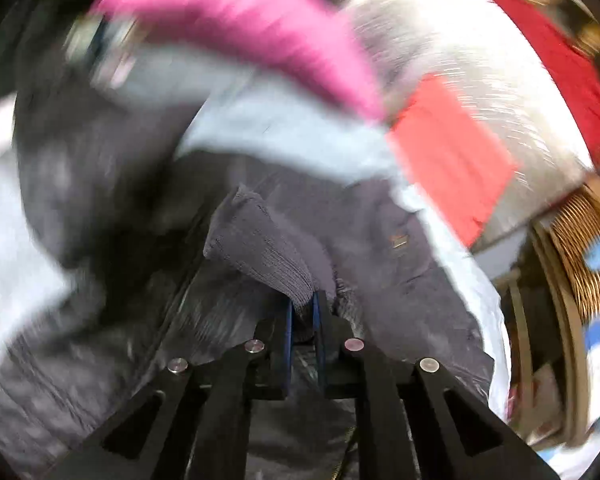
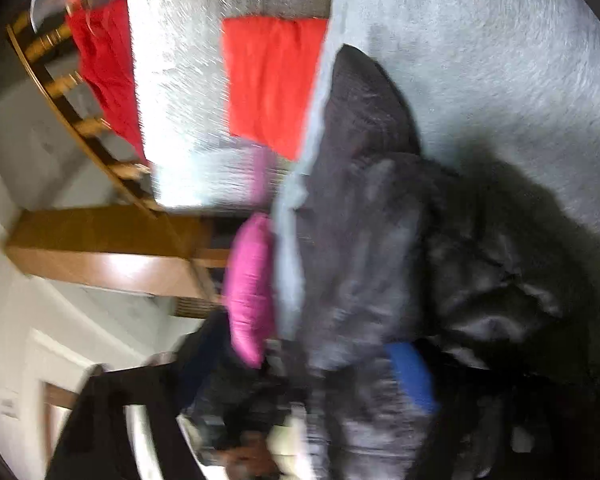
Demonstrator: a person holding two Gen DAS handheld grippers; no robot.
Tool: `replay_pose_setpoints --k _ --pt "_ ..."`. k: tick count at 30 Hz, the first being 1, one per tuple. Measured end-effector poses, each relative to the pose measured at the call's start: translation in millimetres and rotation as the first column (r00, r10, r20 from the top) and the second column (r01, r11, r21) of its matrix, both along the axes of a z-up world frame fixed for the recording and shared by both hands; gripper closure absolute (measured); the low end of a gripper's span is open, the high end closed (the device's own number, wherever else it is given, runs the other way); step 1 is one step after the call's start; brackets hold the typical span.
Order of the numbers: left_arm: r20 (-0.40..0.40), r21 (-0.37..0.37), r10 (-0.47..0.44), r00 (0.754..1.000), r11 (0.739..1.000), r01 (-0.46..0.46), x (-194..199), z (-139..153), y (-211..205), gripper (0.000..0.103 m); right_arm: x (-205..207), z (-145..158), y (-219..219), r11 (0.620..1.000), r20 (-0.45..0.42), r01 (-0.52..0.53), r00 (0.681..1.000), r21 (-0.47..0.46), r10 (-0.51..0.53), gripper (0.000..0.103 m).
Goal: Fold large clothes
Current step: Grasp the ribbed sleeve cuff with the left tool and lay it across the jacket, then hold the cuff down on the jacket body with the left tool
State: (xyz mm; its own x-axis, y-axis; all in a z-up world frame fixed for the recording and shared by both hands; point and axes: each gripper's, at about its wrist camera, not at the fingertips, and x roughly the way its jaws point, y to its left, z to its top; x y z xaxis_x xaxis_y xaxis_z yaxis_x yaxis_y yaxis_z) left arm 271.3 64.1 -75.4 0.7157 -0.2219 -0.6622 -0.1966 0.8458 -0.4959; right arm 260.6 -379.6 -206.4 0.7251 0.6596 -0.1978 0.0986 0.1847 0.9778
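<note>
A dark grey padded jacket [image 1: 100, 184] lies crumpled on a pale blue cover [image 1: 284, 128]. In the left wrist view my left gripper [image 1: 303, 312] is shut on the jacket's ribbed knit cuff [image 1: 256, 240], which stands up from between the blue pads. The right wrist view is rolled sideways and blurred. There the jacket [image 2: 364, 208] bunches over my right gripper [image 2: 308, 376], and one blue pad [image 2: 412, 376] shows against the fabric. The other finger is smeared, so I cannot tell whether the jaws press on the cloth.
A pink cloth [image 1: 252, 28] and a folded red cloth [image 1: 448, 152] lie beyond the jacket, the red one on a silvery-white sheet [image 1: 460, 48]. A darker red garment [image 2: 104, 64] hangs on a wooden chair [image 2: 60, 92]. A wicker basket [image 1: 576, 248] stands at the right.
</note>
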Motion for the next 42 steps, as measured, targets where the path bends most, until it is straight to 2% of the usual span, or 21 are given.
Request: replay_pose_setpoints --k 2,3,7,10,12,13,18,21,24,26,28,29,30,31,33,36,37,38,40,41,42 --pt "0.075 0.073 -0.034 0.997 0.997 0.029 -6.7 9.5 -9.1 0.093 0.3 -7.6 0.5 0.999 -0.059 0.007 0.998 -0.053 -0.01 0.079" --pt "0.055 0.108 -0.033 0.998 0.994 0.027 -2.6 3.0 -12.0 0.093 0.4 -12.9 -0.7 0.999 -0.067 0.01 0.998 -0.037 -0.013 0.081" --pt "-0.16 0.113 0.038 0.986 0.993 -0.02 7.1 -60.5 5.2 0.092 1.7 -9.9 0.4 0.999 -0.069 -0.005 0.998 -0.034 0.002 0.077" --pt "-0.132 0.134 0.03 0.991 0.991 -0.012 0.1 -73.5 10.2 0.09 -3.4 -2.8 -0.8 0.998 -0.102 -0.035 0.994 -0.046 0.03 0.065" --pt "-0.116 0.158 0.021 0.993 0.987 -0.002 -2.5 -73.1 8.8 0.089 -15.1 9.8 -1.9 0.994 -0.073 -0.073 0.995 -0.086 0.067 0.034" --pt "-0.108 0.161 0.022 0.994 0.987 -0.005 -3.6 -74.0 7.8 0.089 -23.9 19.5 -3.1 0.987 -0.06 -0.101 0.994 -0.126 0.094 0.028" --pt "-0.03 0.142 0.025 0.999 0.99 -0.02 -8.3 -82.0 6.8 0.086 -42.5 68.3 -24.5 0.932 -0.024 -0.082 0.997 -0.353 0.079 0.026" --pt "-0.023 0.112 0.026 0.999 0.993 -0.023 -10.6 -85.2 13.5 0.086 -10.7 80.4 -42.2 0.9 -0.032 -0.075 0.997 -0.43 0.068 0.026" --pt "-0.016 0.113 0.024 1.0 0.993 -0.022 -12.3 -85.1 13.4 0.085 48.4 69.7 -52.5 0.846 -0.112 -0.133 0.99 -0.517 0.088 0.026" --pt "-0.012 0.115 0.025 1.0 0.993 -0.023 -14.3 -84.4 15.4 0.085 86.8 58.9 -55.0 0.812 -0.165 -0.178 0.981 -0.556 0.102 0.031" --pt "-0.009 0.111 0.024 1.0 0.994 -0.023 -13.4 -85.4 16.4 0.085 106.7 57.2 -49.8 0.799 -0.173 -0.209 0.976 -0.564 0.133 0.058" --pt "-0.007 0.102 0.025 1.0 0.994 -0.024 -14.3 -85.9 18.8 0.085 115.8 64.4 -40.0 0.776 -0.16 -0.234 0.972 -0.586 0.172 0.085" --pt "-0.005 0.097 0.025 1.0 0.995 -0.024 -11.2 -88.5 17.8 0.085 117.4 74.3 -32.2 0.734 -0.145 -0.235 0.972 -0.637 0.184 0.091" --pt "0.0 0.088 0.022 1.0 0.996 -0.022 -11.9 -89.0 19.1 0.083 116.7 92.8 -19.4 0.654 -0.11 -0.215 0.974 -0.725 0.198 0.094" --pt "0.008 0.074 -0.006 1.0 0.997 0.005 -11.9 -88.4 18.7 0.077 117.8 108.6 -16.8 0.569 -0.08 -0.152 0.985 -0.808 0.15 0.095" --pt "0.005 0.095 -0.007 1.0 0.995 0.006 -13.0 -86.6 17.2 0.076 124.5 73.3 -28.2 0.535 -0.191 -0.211 0.977 -0.818 0.094 0.093" --pt "0.005 0.092 -0.006 1.0 0.996 0.005 -13.1 -86.4 17.7 0.076 121.6 67.5 -24.9 0.518 -0.184 -0.206 0.978 -0.83 0.095 0.092" --pt "0.006 0.089 -0.005 1.0 0.996 0.005 -13.6 -86.5 18.4 0.077 116.3 68.0 -26.3 0.539 -0.157 -0.178 0.984 -0.823 0.086 0.088" --pt "0.006 0.089 -0.005 1.0 0.996 0.004 -14.3 -86.1 18.5 0.077 106.0 71.9 -38.6 0.619 -0.135 -0.138 0.99 -0.773 0.052 0.073" --pt "0.006 0.09 -0.004 1.0 0.996 0.004 -14.3 -85.9 18.1 0.077 102.9 74.6 -43.4 0.641 -0.129 -0.125 0.991 -0.758 0.04 0.041" --pt "0.005 0.091 -0.003 1.0 0.996 0.002 -13.0 -85.8 17.0 0.077 96.7 78.6 -48.1 0.662 -0.124 -0.103 0.992 -0.743 0.015 0.014"
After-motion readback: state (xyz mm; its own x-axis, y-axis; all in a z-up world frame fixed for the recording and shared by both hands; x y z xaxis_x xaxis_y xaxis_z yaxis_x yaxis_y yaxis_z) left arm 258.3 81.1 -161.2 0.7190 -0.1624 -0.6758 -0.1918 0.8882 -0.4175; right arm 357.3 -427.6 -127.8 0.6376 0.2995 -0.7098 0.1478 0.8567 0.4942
